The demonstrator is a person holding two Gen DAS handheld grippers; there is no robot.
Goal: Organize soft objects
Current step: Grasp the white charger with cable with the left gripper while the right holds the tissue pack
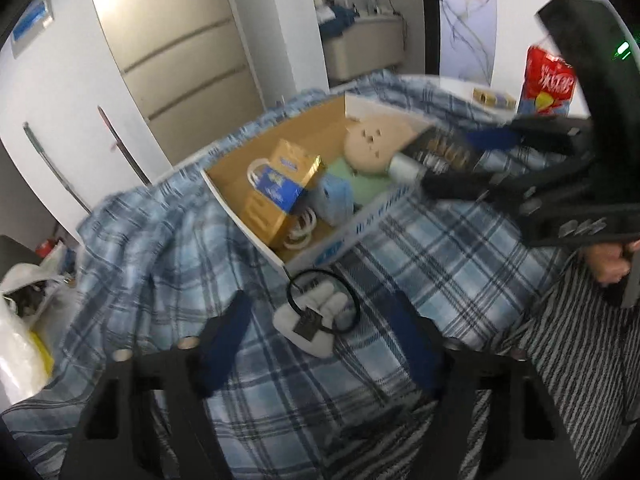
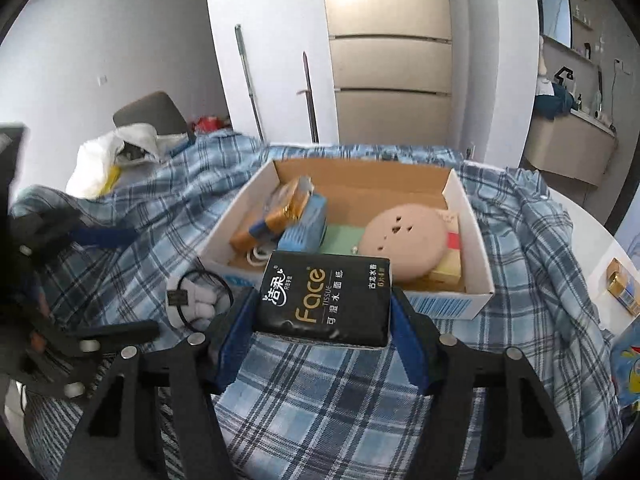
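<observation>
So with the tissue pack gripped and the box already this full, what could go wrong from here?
The black tissue pack is soft and the right gripper pinches only its sides, so it may sag or slip. The cardboard box is crowded; the pack could land on the round beige plush and slide out. The left gripper hangs open over the white plush keychain, near the right gripper's path.

Black tissue pack [image 2: 324, 300] held level before the open cardboard box [image 2: 460, 200].

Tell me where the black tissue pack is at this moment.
In the right wrist view the black tissue pack sits clamped in the right claw, at the near edge of the cardboard box.
</observation>
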